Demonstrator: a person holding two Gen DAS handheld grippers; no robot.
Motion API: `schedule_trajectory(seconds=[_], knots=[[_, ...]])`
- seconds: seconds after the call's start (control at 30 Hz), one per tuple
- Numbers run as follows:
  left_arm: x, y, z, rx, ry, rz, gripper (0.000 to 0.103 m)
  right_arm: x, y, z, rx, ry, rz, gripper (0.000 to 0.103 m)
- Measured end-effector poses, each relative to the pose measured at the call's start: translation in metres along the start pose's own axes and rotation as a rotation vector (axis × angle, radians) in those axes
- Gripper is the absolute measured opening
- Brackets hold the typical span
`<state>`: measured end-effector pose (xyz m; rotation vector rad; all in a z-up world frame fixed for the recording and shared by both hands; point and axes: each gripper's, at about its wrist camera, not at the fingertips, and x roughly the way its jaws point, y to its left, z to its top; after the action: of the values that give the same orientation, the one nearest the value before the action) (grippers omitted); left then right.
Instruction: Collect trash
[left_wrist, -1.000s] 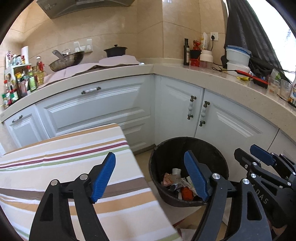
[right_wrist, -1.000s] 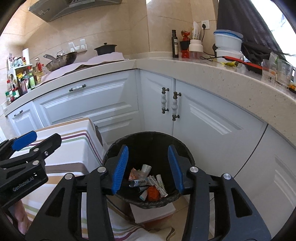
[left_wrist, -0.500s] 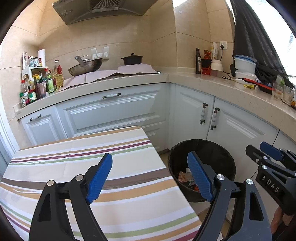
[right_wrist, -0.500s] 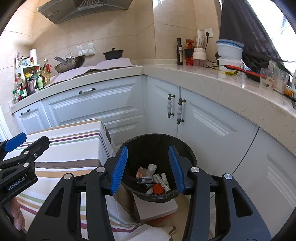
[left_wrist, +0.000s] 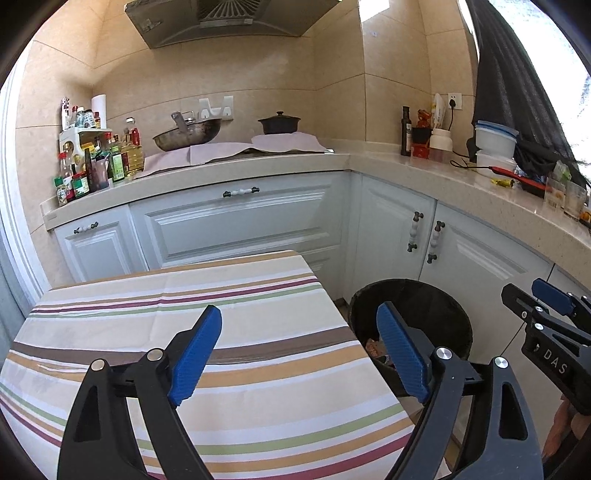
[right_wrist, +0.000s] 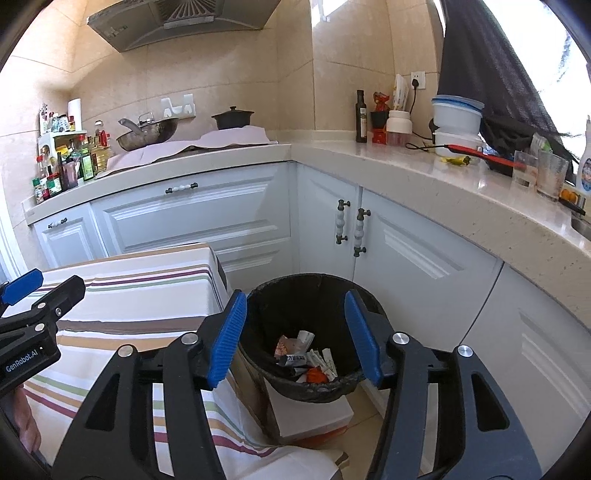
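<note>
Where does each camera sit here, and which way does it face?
Left wrist: on the left gripper, angled down over the striped tablecloth toward the white cabinets; jaws opening, empty; right gripper at the right edge.
Right wrist: on the right gripper, angled down at the black round trash bin; jaws opening, empty; left gripper at the left edge.
Shared: bin, tablecloth, cabinets.

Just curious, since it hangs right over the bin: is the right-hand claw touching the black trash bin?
Apart. The right wrist view shows the right gripper empty, jaws opening, with the trash bin standing on the floor beyond it.
</note>
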<state>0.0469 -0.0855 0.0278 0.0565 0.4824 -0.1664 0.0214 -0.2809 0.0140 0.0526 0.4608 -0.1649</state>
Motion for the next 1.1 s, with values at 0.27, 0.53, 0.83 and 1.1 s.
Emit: schedule_trajectory(seconds=[0.27, 0.53, 0.83, 1.1], knots=[[-0.006, 0.004, -0.001, -0.004, -0.014, 0.003, 0.084, -0.010, -0.001, 0.002, -0.002, -0.040, -0.024, 0.079], [-0.009, 0.005, -0.002, -0.008, -0.022, 0.002, 0.085, -0.012, 0.001, 0.000, -0.014, -0.042, -0.032, 0.086], [-0.012, 0.007, -0.001, -0.012, -0.031, 0.004, 0.085, -0.012, 0.000, -0.001, -0.016, -0.041, -0.038, 0.089], [-0.013, 0.008, 0.001, -0.010, -0.031, 0.002, 0.085, -0.012, -0.001, -0.001, -0.016, -0.042, -0.041, 0.089]])
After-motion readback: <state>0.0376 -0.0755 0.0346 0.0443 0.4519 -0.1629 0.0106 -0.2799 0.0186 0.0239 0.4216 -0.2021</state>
